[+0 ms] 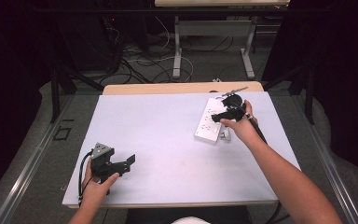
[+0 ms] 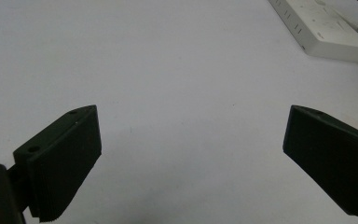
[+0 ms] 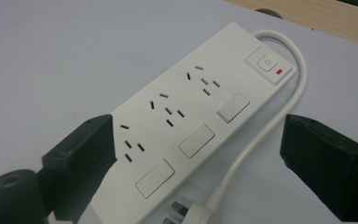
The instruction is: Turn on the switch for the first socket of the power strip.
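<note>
Right gripper (image 1: 227, 113) hovers over the white power strip (image 1: 210, 120), jaws wide apart, nothing clamped; in the right gripper view (image 3: 191, 158) the two jaws stand either side of the strip (image 3: 191, 116), left jaw over its long edge, right jaw beyond the cord (image 3: 256, 140), contact cannot be told. Power strip lies on the white table mat (image 1: 168, 140), at its far right part, near the far edge. Strip face: three rows of socket slots, three blank rectangular shutters beside them, a power button (image 3: 265, 62) with a power symbol at the cord end, a small red indicator (image 3: 280, 71) just beside the button. No brand or readable writing. Cord loops from the button end back along the strip to the white plug (image 3: 186, 215), which rests just beside the strip's near end. Left gripper (image 1: 121, 164) sits well apart from the strip, at the mat's near left corner, jaws wide apart and empty; in the left gripper view (image 2: 191, 154) bare mat lies between them, strip (image 2: 319, 28) far off at top right.
</note>
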A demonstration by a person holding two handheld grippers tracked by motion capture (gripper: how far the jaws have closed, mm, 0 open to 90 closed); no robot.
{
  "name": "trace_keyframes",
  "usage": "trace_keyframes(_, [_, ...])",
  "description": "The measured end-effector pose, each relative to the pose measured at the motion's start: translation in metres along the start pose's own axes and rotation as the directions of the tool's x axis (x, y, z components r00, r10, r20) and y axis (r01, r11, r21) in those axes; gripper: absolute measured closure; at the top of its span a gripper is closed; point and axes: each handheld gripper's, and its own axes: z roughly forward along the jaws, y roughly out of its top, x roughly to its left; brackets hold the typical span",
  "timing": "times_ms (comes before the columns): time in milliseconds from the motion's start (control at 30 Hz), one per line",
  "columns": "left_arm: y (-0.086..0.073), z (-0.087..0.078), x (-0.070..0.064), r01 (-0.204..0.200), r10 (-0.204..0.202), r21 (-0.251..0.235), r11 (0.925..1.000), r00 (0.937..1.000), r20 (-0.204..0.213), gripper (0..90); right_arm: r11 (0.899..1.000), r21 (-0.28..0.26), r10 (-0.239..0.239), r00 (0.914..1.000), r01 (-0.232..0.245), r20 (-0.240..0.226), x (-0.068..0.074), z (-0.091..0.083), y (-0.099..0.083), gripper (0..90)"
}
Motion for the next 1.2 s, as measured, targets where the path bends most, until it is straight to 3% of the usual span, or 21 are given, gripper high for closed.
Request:
trace_keyframes(267, [0.000,0.000,-0.001,-0.001,0.001,-0.004,1.0000,1.0000,-0.001,4.1,1.000,-0.012,-0.005,0.9999,0.005,-0.012,0.001,-0.013,-0.011,0.0])
trace_keyframes(733, [-0.001,0.000,-0.001,-0.005,0.005,0.002,1.0000,1.0000,0.000,2.6,0.998,-0.058,-0.035,0.9987,0.033,-0.036,0.007,-0.039,-0.037,0.0])
trace_keyframes(1200, [-0.001,0.002,-0.003,-0.008,0.008,0.003,1.0000,0.9999,0.007,0.4,0.997,-0.076,-0.029,0.9975,0.024,-0.065,0.010,-0.062,-0.066,0.0])
